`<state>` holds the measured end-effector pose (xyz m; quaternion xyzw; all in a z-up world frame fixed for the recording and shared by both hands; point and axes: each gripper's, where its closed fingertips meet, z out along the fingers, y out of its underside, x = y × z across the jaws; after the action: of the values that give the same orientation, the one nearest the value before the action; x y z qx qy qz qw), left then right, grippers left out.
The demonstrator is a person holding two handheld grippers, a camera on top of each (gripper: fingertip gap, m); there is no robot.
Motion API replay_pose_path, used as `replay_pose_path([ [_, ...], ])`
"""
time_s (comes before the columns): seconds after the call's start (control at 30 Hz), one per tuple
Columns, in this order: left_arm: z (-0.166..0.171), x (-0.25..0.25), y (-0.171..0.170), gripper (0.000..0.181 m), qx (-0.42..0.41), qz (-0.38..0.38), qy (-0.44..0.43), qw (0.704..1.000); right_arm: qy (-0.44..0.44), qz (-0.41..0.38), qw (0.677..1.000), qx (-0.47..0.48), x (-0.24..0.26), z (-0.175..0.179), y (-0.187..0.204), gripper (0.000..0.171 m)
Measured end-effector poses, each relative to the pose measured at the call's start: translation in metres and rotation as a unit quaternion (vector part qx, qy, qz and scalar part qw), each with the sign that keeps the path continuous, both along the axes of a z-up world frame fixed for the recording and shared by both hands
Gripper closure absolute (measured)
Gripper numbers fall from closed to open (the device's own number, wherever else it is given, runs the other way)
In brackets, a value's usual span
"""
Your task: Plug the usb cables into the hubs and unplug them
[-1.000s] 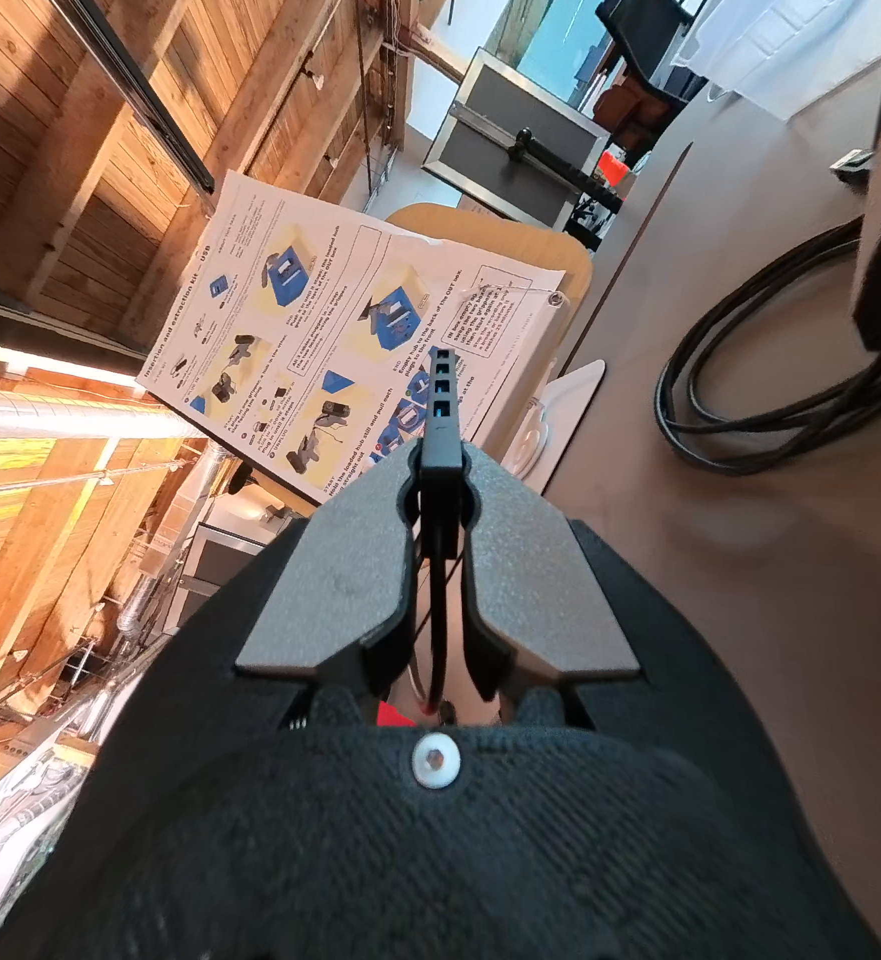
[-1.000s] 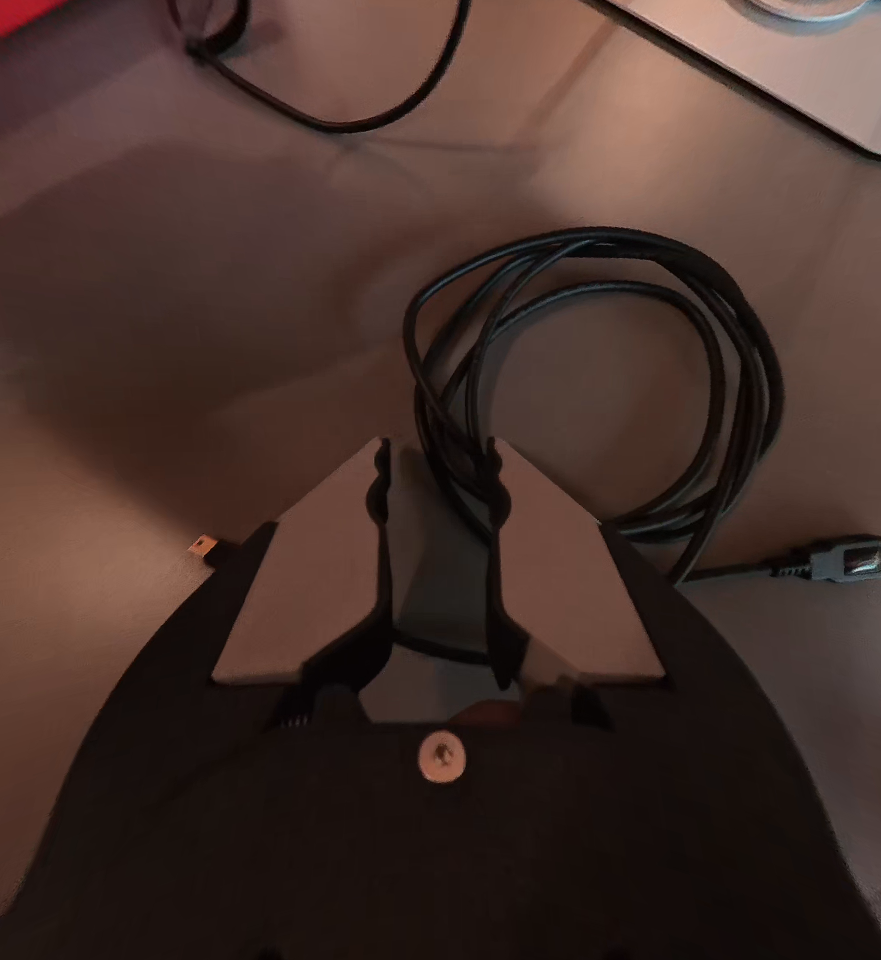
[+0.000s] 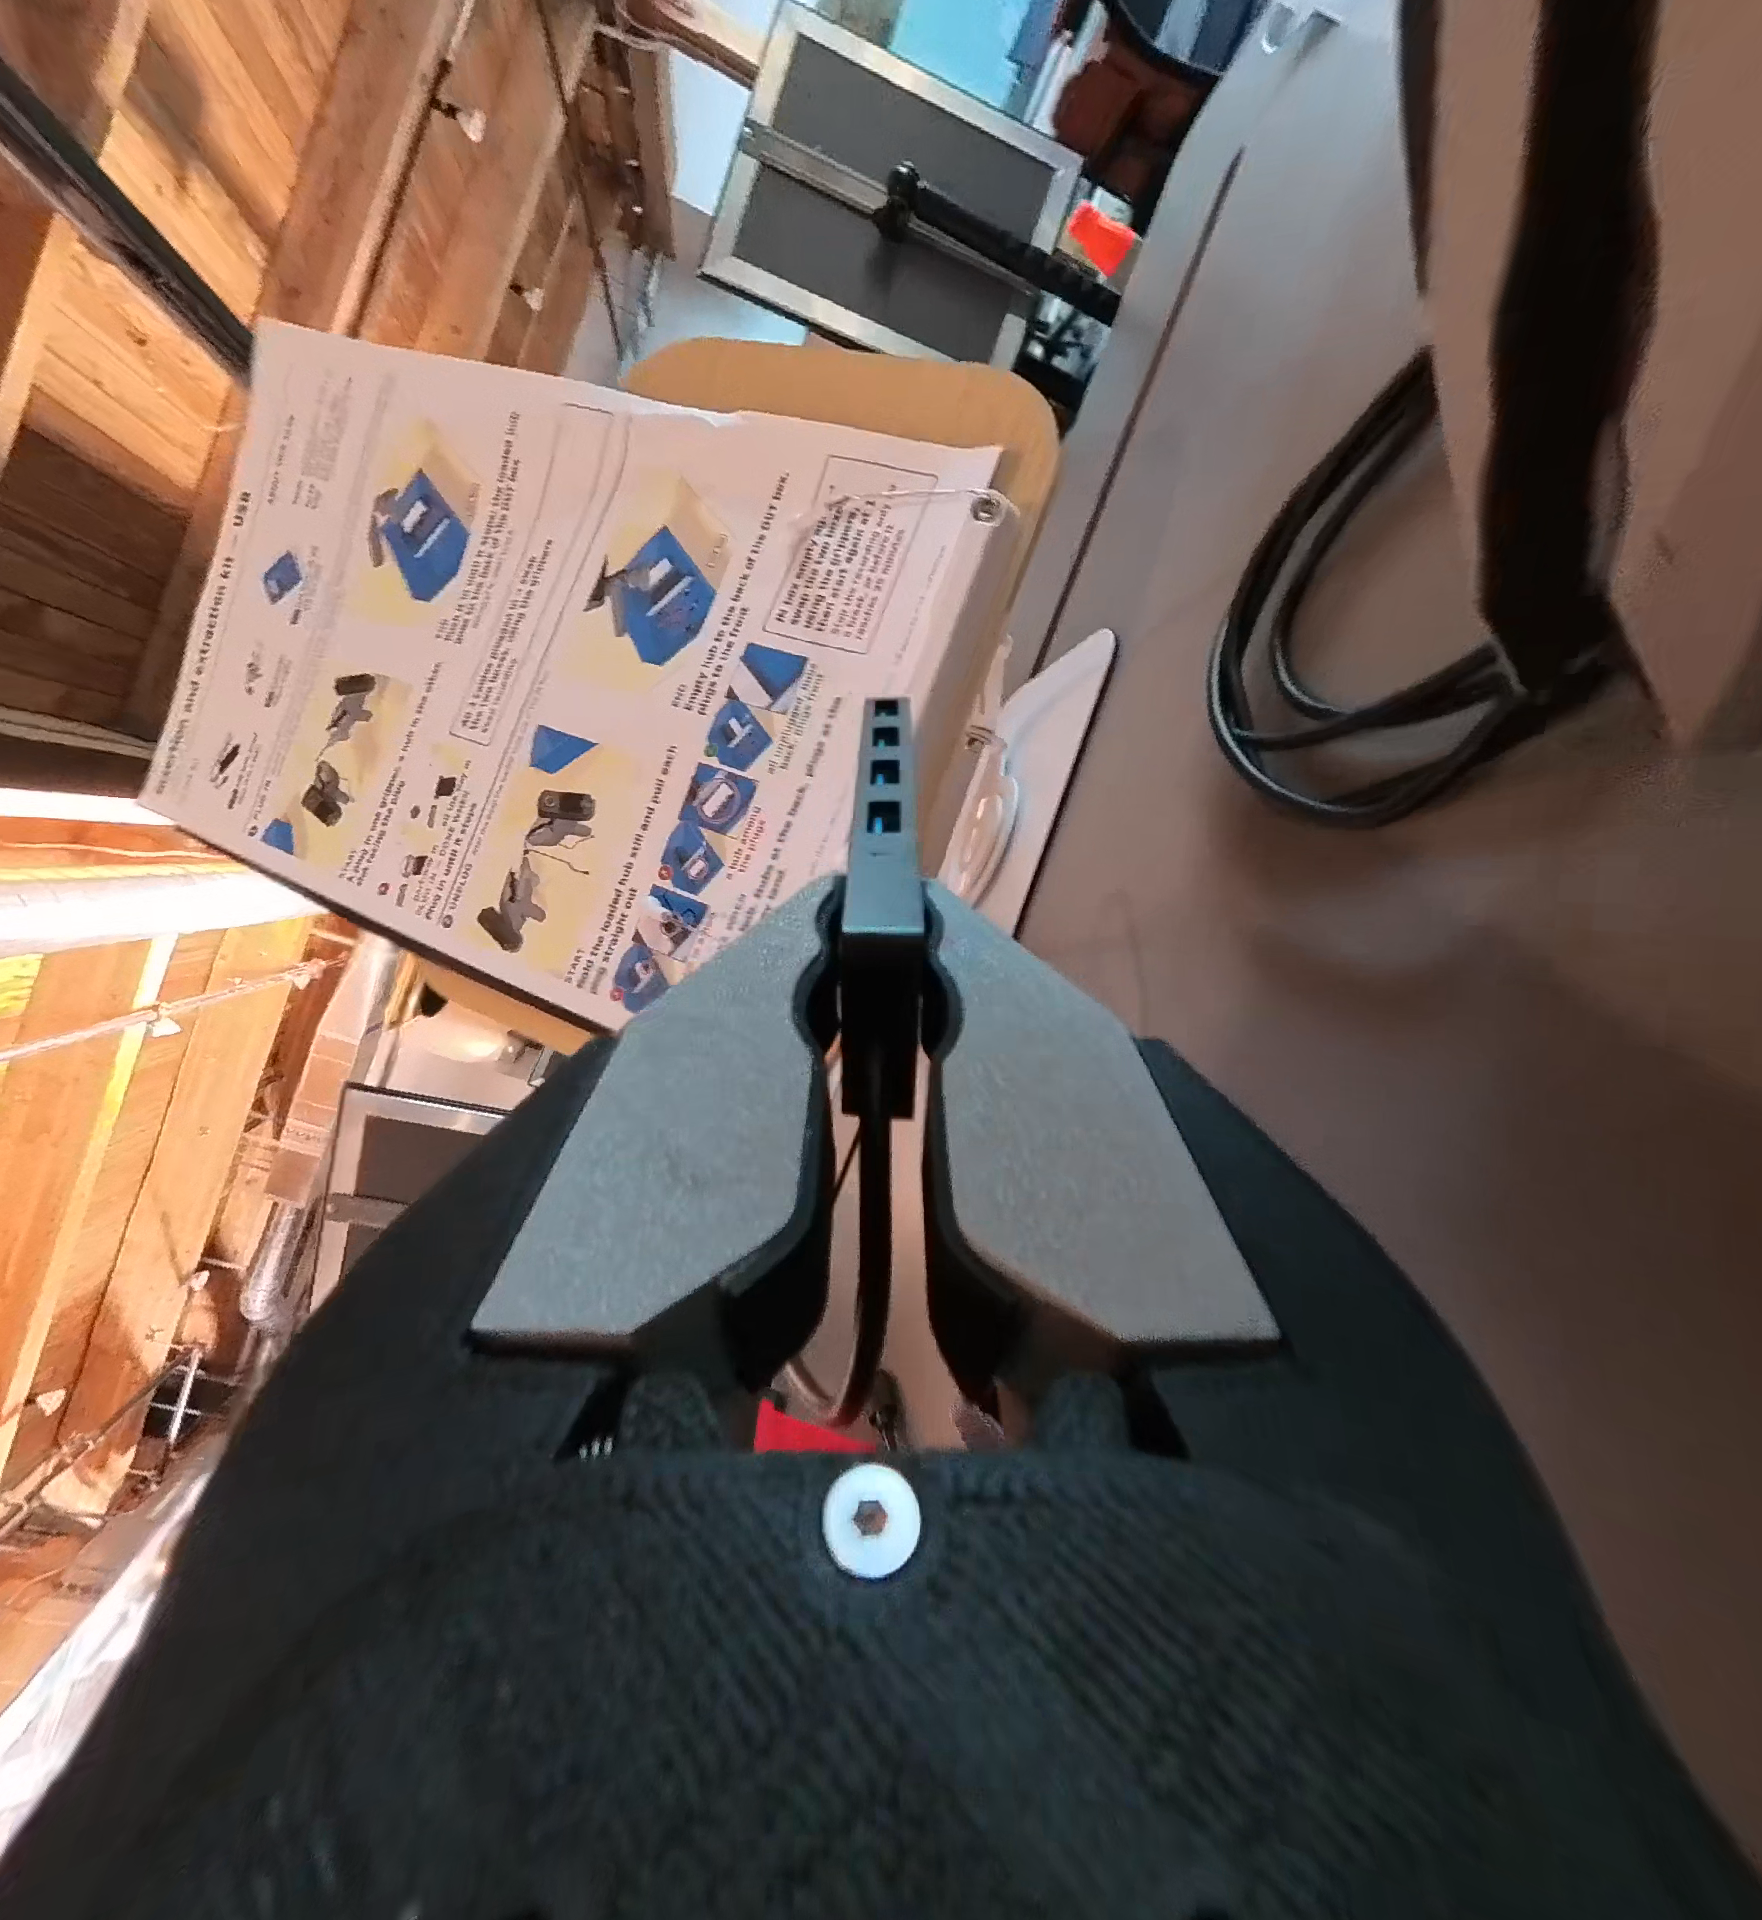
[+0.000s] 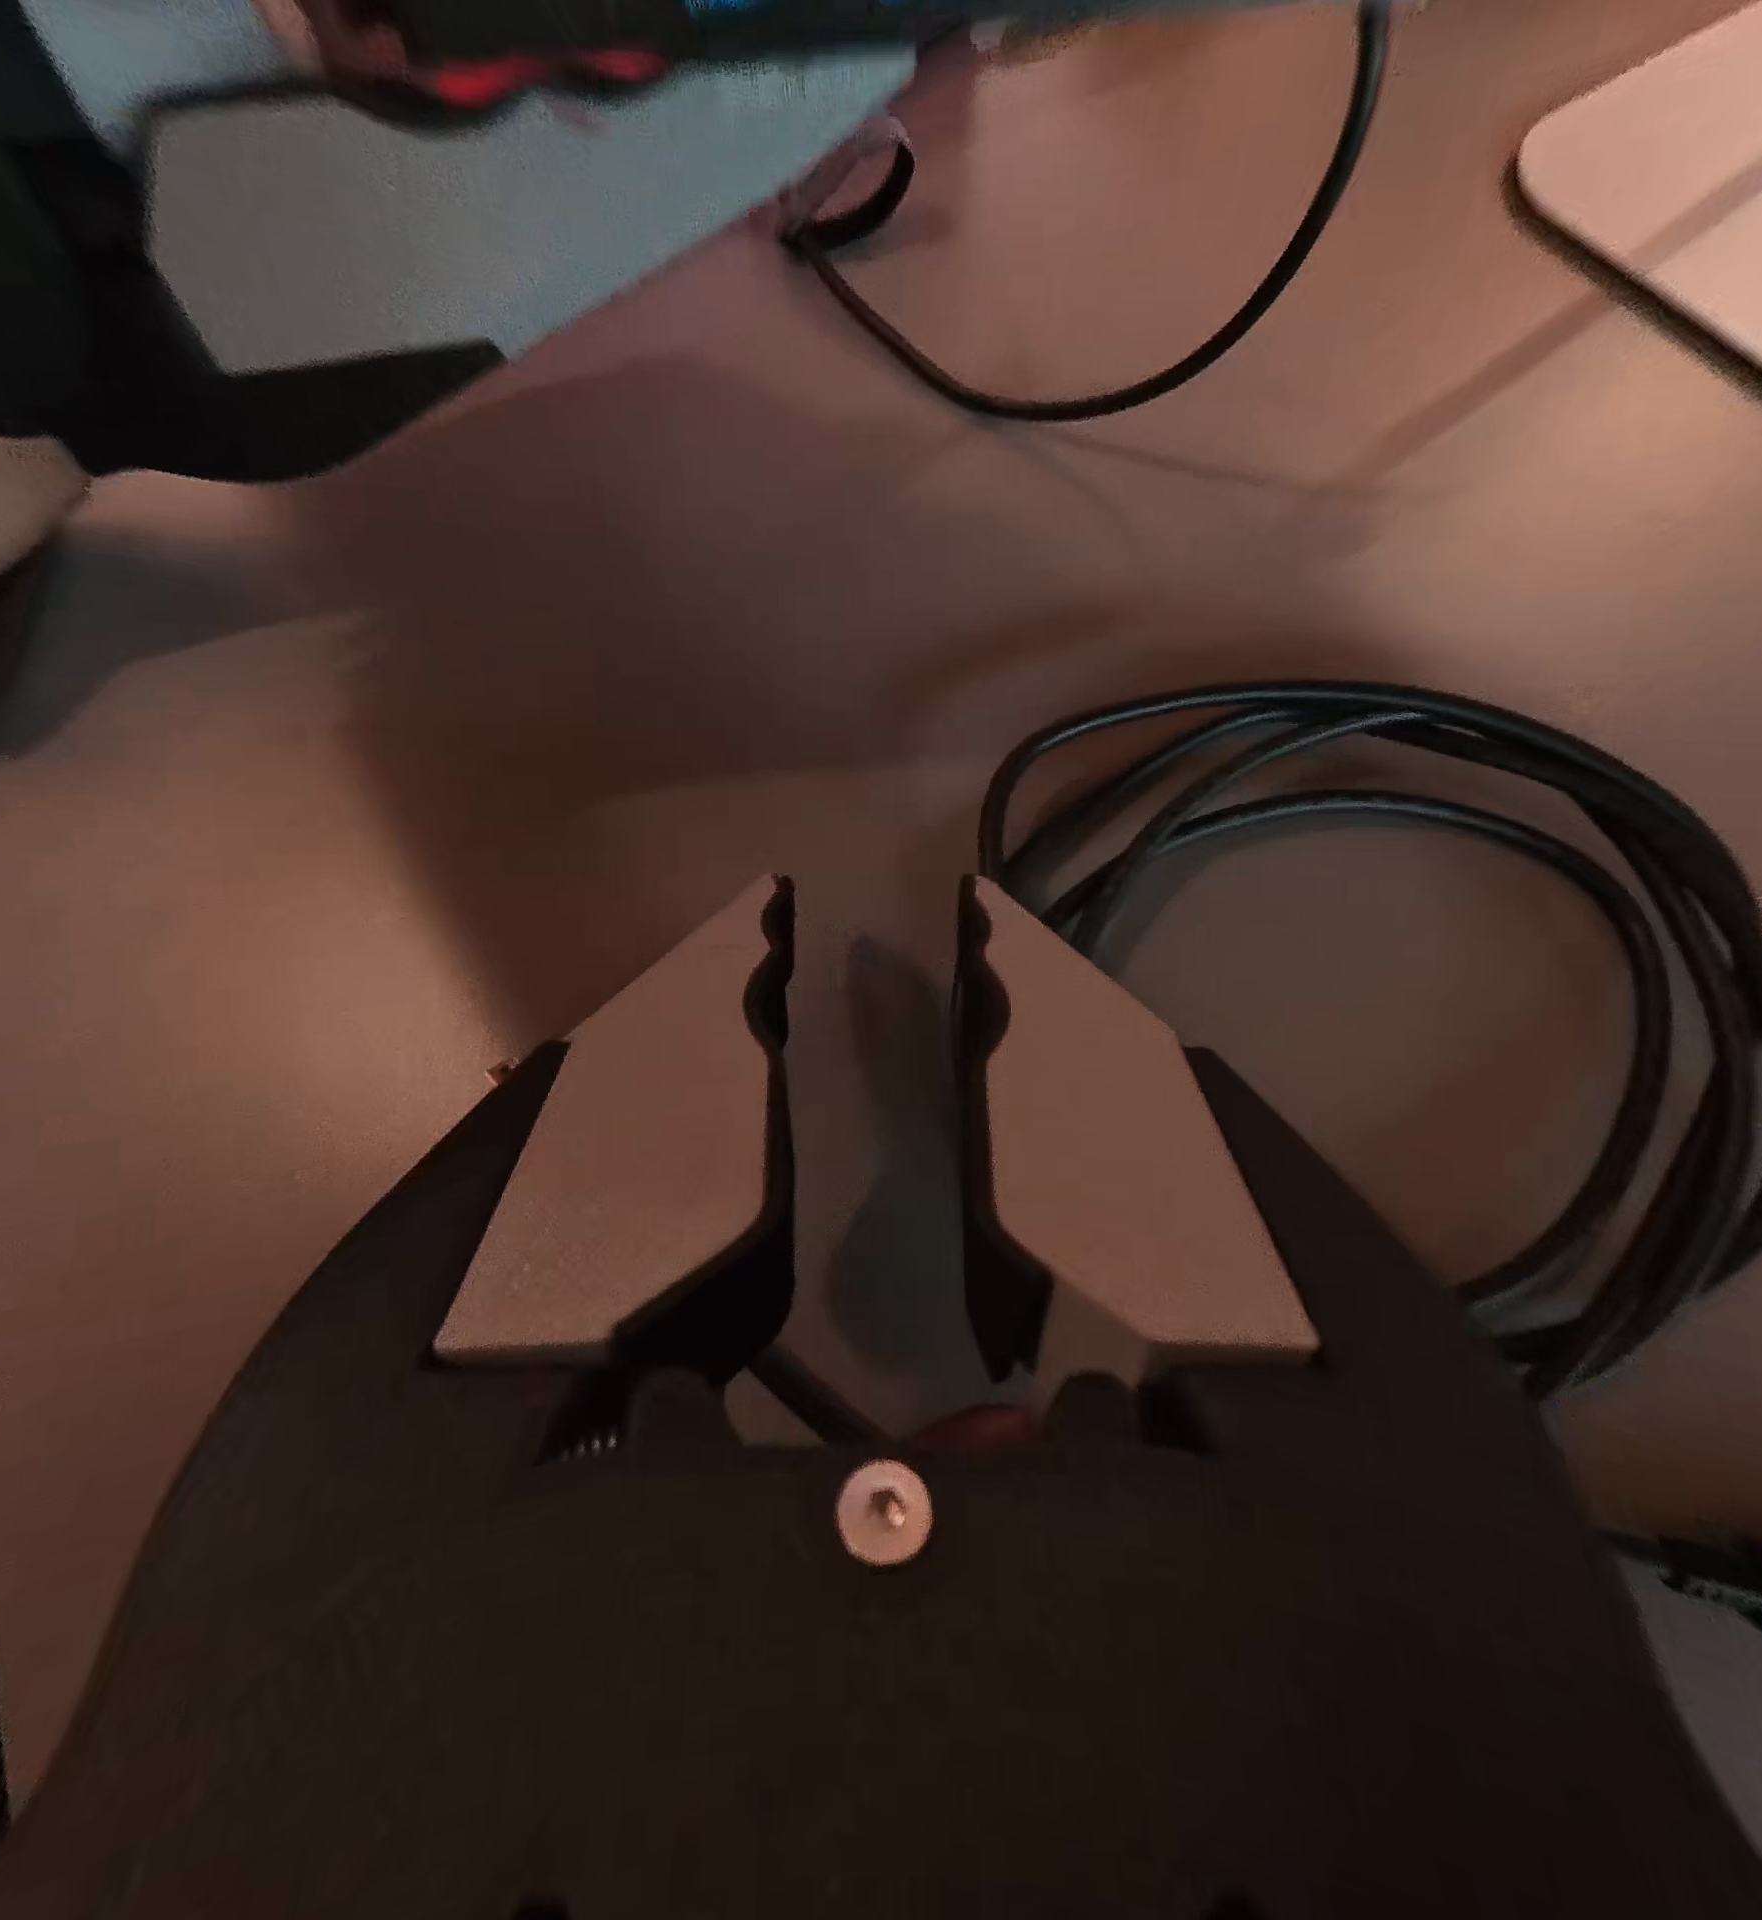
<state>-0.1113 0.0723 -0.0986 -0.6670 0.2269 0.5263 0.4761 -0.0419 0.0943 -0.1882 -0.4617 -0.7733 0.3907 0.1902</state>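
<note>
My left gripper (image 3: 882, 914) is shut on a black USB hub (image 3: 885, 821) that sticks out beyond the fingertips, its row of ports facing the camera and its lead running back between the fingers. My right gripper (image 4: 875, 894) is open and empty, held just above the brown table. A coiled black USB cable (image 4: 1542, 997) lies on the table to the right of its right finger; it also shows in the left wrist view (image 3: 1303, 665). The cable's plug is out of sight. The other gripper's grey finger (image 3: 1635, 364) shows at the top right of the left wrist view.
An instruction sheet (image 3: 544, 665) stands behind the hub. A white pad (image 4: 1708, 239) lies at the far right of the table. A thin black lead (image 4: 1116, 384) loops across the table farther off. The left gripper's grey body (image 4: 441, 177) shows at top left.
My right gripper has shifted left and back, so the coil now lies beside its right finger instead of between the fingers, and the plug has left view. The left gripper still holds the hub.
</note>
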Motion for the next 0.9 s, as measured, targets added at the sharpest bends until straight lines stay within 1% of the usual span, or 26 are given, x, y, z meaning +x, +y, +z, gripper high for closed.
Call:
replay_pose_path([
  [0.17,-0.012,-0.001,0.000,0.172,-0.028,-0.004,0.002,1.000,0.023,0.055,0.996,-0.074,0.012,0.020,-0.007,0.139],
  [0.2,-0.012,0.000,0.000,0.172,-0.029,-0.006,0.000,1.000,0.035,0.057,0.995,-0.077,0.011,0.025,-0.007,0.136],
  [0.33,-0.016,0.012,0.003,0.172,-0.044,-0.029,0.000,0.999,0.101,0.046,0.993,-0.030,0.005,0.042,-0.003,0.126],
  [0.43,-0.018,0.027,0.007,0.172,-0.049,-0.063,-0.002,0.997,0.112,0.019,0.993,0.019,0.001,0.038,0.005,0.119],
  [0.47,-0.018,0.033,0.008,0.172,-0.050,-0.077,-0.003,0.996,0.107,0.012,0.994,0.024,0.000,0.036,0.007,0.112],
  [0.57,-0.020,0.047,0.010,0.172,-0.052,-0.113,-0.024,0.992,0.120,-0.006,0.993,0.014,-0.002,0.042,0.015,0.103],
  [0.7,-0.019,0.061,0.011,0.173,-0.047,-0.145,-0.041,0.987,0.138,0.008,0.990,-0.011,0.001,0.052,0.011,0.101],
  [0.8,-0.020,0.077,0.014,0.173,-0.046,-0.176,-0.060,0.981,0.134,0.021,0.991,0.014,0.001,0.044,0.006,0.103],
  [0.9,-0.024,0.078,0.016,0.172,-0.055,-0.171,-0.045,0.983,0.140,0.002,0.988,0.064,-0.003,0.038,0.012,0.109],
])
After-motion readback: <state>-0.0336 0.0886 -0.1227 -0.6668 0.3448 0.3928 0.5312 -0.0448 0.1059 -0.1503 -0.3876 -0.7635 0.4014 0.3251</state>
